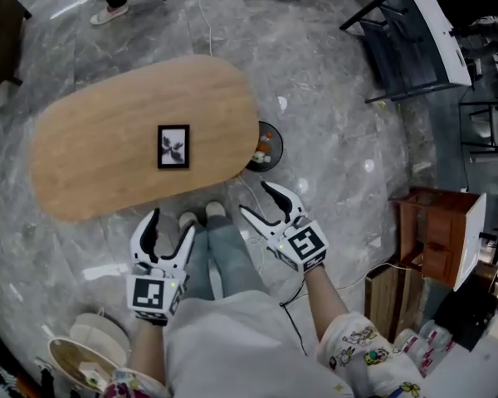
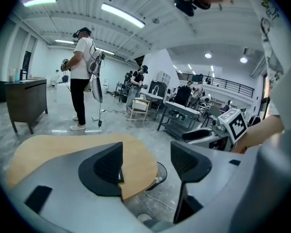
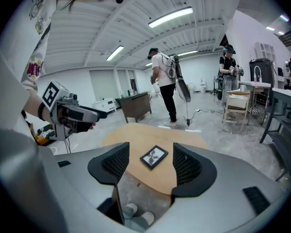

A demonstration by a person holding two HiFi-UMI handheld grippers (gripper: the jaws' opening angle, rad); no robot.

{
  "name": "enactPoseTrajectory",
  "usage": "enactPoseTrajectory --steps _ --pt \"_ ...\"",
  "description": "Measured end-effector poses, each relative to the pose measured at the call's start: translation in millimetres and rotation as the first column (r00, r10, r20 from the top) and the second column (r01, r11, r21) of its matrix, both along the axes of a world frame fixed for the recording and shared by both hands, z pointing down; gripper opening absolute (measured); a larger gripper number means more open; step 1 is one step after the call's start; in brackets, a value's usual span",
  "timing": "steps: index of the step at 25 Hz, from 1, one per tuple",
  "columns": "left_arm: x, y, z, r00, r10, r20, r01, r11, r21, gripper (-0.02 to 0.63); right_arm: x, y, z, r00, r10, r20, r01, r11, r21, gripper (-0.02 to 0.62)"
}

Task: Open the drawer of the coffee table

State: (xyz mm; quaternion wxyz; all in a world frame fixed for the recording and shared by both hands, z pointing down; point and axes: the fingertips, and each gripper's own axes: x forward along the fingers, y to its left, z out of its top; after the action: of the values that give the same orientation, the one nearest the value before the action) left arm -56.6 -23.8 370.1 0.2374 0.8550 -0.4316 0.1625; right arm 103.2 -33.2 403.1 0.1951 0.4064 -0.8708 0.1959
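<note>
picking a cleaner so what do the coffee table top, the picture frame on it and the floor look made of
The coffee table top looks like light wood or veneer, matte, with fine straight grain. The picture frame is black: painted wood or plastic, cannot tell. The floor looks like polished grey stone or marble-look tile, with pale veins and bright reflections.

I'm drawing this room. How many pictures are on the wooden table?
1. A black picture frame lies flat near the middle of the table; its whole top shows, so none is hidden.
</note>
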Motion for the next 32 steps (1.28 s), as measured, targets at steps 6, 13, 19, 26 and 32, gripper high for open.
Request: enactPoseTrajectory --steps 6,13,19,26,32 --pt "14.4 5.0 49.4 0.999 0.042 -0.009 -0.042 0.998 -0.052 0.285 8.6 9.9 51.8 0.999 -0.014 -0.052 0.013 0.999 -0.03 0.247" --pt "25.6 8.9 110.2 0.995 0.102 0.011 -0.101 0.991 -0.091 0.285 11.9 12.0 122.9 0.993 -0.045 -0.105 0.037 0.996 -0.076 0.245" --pt "31.6 22.0 163.0 0.987 0.16 0.02 -0.155 0.974 -0.162 0.285 11.3 12.7 178.8 0.994 -0.026 -0.107 0.013 0.993 -0.119 0.246" --pt "33.4 25.9 219.1 0.984 0.177 0.037 -0.165 0.961 -0.22 0.285 16.5 6.4 236.4 0.991 0.006 -0.134 -0.027 0.988 -0.153 0.246" --pt "39.0 25.9 258.5 0.982 0.182 0.051 -0.163 0.952 -0.26 0.284 20.1 -1.6 278.1 0.985 -0.031 -0.17 0.001 0.985 -0.172 0.246"
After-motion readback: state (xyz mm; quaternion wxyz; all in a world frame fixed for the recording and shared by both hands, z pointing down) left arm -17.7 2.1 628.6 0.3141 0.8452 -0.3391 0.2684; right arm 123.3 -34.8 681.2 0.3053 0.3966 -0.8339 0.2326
